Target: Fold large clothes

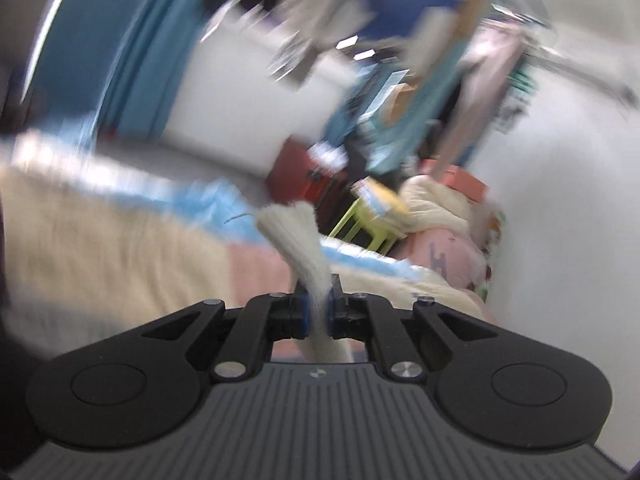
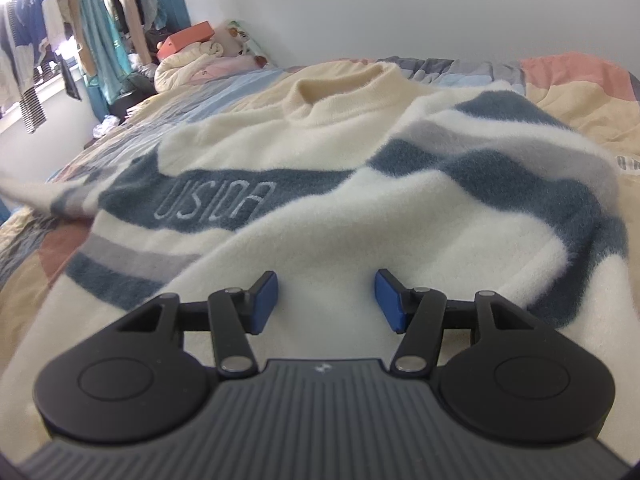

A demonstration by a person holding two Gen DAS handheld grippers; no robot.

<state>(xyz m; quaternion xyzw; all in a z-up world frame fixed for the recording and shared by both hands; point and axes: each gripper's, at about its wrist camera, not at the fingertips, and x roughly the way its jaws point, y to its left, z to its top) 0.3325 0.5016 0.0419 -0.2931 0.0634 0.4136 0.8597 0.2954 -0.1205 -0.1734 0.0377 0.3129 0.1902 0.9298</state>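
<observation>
A bed (image 2: 560, 92) fills both views, covered by a patchwork bedspread (image 2: 576, 68) of cream, salmon, pale blue and grey blocks. A pale wall rises behind it.

Spread across the bed, directly ahead of and beneath the right gripper's jaws, lies a large fluffy sweater (image 2: 360, 208). It is cream with slate-blue and grey stripes. Its ribbed cream collar (image 2: 340, 88) sits far beyond the jaws, near the wall. One blue band, ahead and to the left of the jaws, carries pale stitched lettering (image 2: 216, 202). A sleeve (image 2: 500, 168) is folded across the body, ahead and to the right of the jaws.

Far beyond the jaws to the left, clothes (image 2: 92, 32) hang on a rack by a bright window. Near them, a rolled cream blanket (image 2: 188, 62) rests at the bed's far end, with an orange box (image 2: 192, 38) just behind it.

The right gripper (image 2: 326, 300) hovers close over the sweater's white body. Its jaws stand apart, released, with only cloth lying below the gap between the blue pads (image 2: 266, 300).

The left wrist view is heavily blurred. The left gripper (image 1: 318, 312) has its jaws clenched on a narrow bunch of cream ribbed knit (image 1: 296, 240), apparently a cuff or hem of the sweater. The knit fans out just beyond the jaws and hangs down behind them. Past it, the bedspread (image 1: 100, 248), the blanket (image 1: 432, 208) and the hanging clothes (image 1: 420, 92) appear only as smeared colour.
</observation>
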